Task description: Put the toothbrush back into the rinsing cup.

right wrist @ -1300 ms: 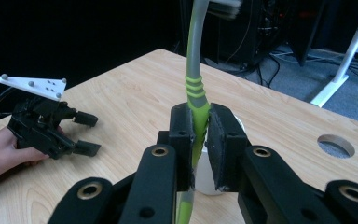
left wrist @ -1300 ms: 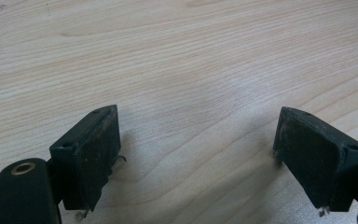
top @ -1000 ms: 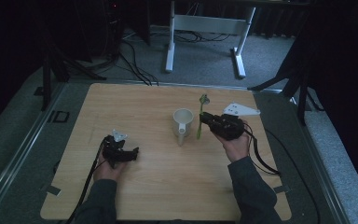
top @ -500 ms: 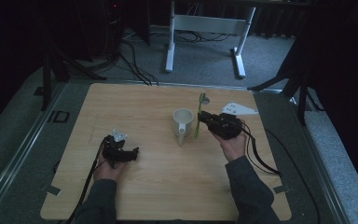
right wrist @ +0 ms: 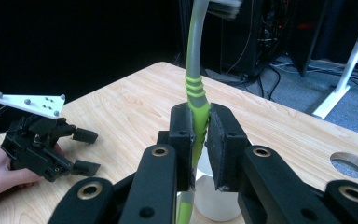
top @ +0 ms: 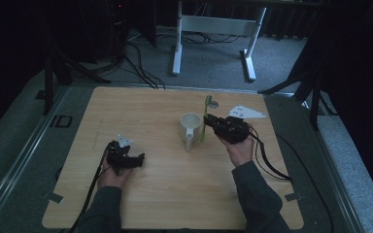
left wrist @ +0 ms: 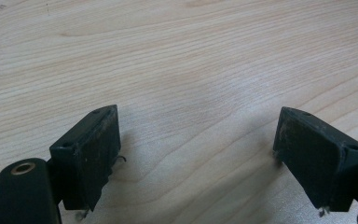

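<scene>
Toothbrush [right wrist: 195, 93] head cut off, handle clamped in right tongs [right wrist: 200, 140]

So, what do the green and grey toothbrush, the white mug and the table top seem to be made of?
The green and grey toothbrush, clamped in the right gripper: probably smooth plastic with a ribbed, rubbery-looking green grip. The white mug: glazed ceramic or plastic; its plain matte white look leaves that open. The table top: pale wood or wood-look laminate, with clear grain lines.
</scene>
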